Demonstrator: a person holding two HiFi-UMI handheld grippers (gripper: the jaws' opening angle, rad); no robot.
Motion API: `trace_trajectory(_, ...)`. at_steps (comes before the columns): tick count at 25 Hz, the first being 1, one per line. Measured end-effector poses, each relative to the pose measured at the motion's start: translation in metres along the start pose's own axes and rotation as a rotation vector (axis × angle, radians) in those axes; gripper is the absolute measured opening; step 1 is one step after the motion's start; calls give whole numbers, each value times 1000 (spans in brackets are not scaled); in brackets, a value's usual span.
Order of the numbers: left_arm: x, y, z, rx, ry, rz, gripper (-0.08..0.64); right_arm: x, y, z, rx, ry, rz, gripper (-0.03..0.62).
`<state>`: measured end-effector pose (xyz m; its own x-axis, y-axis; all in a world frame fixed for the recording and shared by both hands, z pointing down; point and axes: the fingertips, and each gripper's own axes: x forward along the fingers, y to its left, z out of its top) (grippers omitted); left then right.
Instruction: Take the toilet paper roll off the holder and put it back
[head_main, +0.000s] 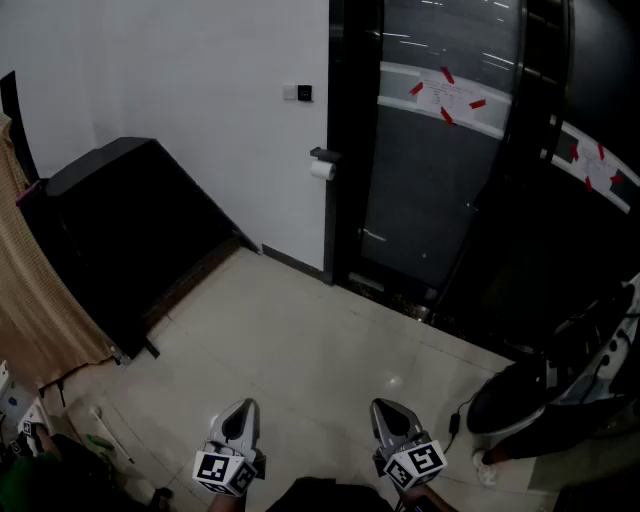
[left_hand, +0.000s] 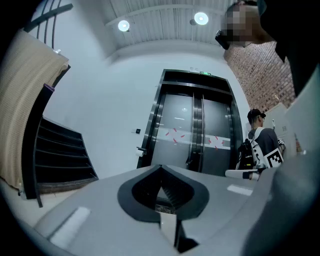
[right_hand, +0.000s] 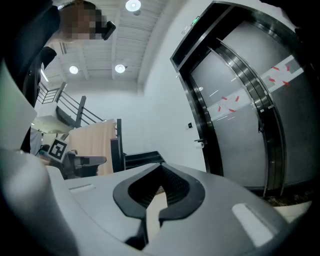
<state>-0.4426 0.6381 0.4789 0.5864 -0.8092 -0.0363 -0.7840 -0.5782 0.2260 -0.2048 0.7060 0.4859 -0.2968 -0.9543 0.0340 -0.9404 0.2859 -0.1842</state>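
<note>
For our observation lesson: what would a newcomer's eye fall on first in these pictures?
Tall dark doors with red tape marks fill the upper right; a small white toilet paper roll sits on its holder just left of them. At the bottom, the left gripper and right gripper are both shut and empty, across the floor from the roll.
</note>
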Motion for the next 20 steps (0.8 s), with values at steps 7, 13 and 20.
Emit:
trace_trajectory(7,0,31,3,-38,9,20,2,20,15,-10,2,23,-3,12)
trace_trajectory(13,14,42,-1,-26,37,31,2,51,11,-12,5,24,31,12)
trace_trajectory(20,54,51,-2,17,7,91,2,87,-39,-2,31,-3,37,12)
